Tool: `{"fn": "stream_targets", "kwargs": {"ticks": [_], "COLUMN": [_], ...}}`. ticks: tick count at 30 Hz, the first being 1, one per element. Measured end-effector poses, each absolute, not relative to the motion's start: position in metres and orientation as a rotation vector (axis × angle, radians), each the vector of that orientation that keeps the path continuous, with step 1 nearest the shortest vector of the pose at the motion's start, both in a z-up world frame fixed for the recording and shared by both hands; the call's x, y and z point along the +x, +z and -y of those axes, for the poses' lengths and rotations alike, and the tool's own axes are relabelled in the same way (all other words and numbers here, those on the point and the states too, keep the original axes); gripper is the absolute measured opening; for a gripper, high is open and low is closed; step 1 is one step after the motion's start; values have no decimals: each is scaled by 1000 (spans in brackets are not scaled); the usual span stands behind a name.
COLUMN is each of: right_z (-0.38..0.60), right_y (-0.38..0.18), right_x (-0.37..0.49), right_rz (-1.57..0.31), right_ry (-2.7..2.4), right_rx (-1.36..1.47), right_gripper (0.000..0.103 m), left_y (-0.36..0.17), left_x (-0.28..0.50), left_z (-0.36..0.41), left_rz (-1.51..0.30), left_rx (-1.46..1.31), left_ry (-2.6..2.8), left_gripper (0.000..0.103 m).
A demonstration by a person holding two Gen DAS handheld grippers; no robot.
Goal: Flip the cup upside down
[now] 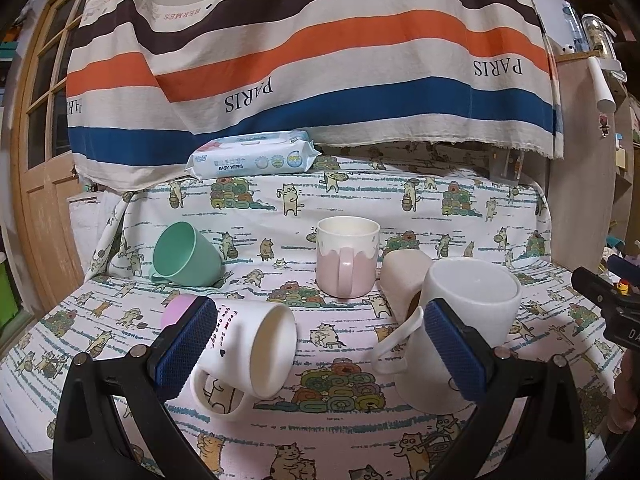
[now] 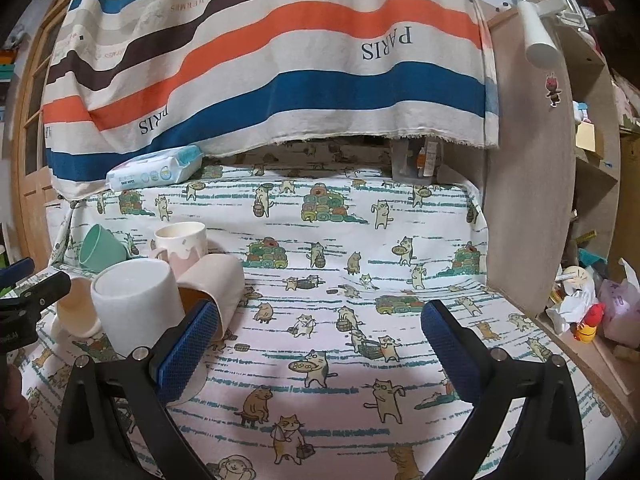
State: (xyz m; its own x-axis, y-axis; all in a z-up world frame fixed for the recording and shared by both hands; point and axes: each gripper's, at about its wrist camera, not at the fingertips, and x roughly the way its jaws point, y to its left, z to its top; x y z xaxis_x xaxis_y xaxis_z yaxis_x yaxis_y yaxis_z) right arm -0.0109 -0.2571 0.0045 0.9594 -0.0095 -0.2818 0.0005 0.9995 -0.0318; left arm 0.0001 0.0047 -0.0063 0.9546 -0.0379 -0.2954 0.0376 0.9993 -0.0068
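Several cups sit on the cat-print cloth. A white mug with black lettering (image 1: 248, 354) lies on its side, mouth toward the right, between my left gripper's fingers. My left gripper (image 1: 320, 344) is open around it, not touching. A plain white mug (image 1: 460, 328) stands base up at the right pad; it also shows in the right wrist view (image 2: 136, 308). A pink-and-white mug (image 1: 347, 262) stands upright behind. A green cup (image 1: 186, 258) and a beige cup (image 1: 404, 280) lie on their sides. My right gripper (image 2: 320, 340) is open and empty over bare cloth.
A pack of baby wipes (image 1: 252, 154) lies at the back under a striped hanging cloth (image 1: 312, 52). A wooden door (image 1: 36, 152) is at the left. Shelves and clutter (image 2: 592, 304) stand at the right beyond the table edge.
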Motion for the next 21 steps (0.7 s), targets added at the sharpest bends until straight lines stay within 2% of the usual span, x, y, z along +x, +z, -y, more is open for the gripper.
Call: {"fn": "stream_targets", "kwargs": {"ticks": [21], "right_z": [257], "right_y": [5], "right_x": [-10], "right_rz": [-292], "right_ry": [-1], "right_rx": [-33], "right_gripper": [102], "left_y": [-6], "left_x": [0], "left_z": [-9], "left_rz": [-301], "left_rx": [-9], "left_ry": [-25], "left_gripper": [103]}}
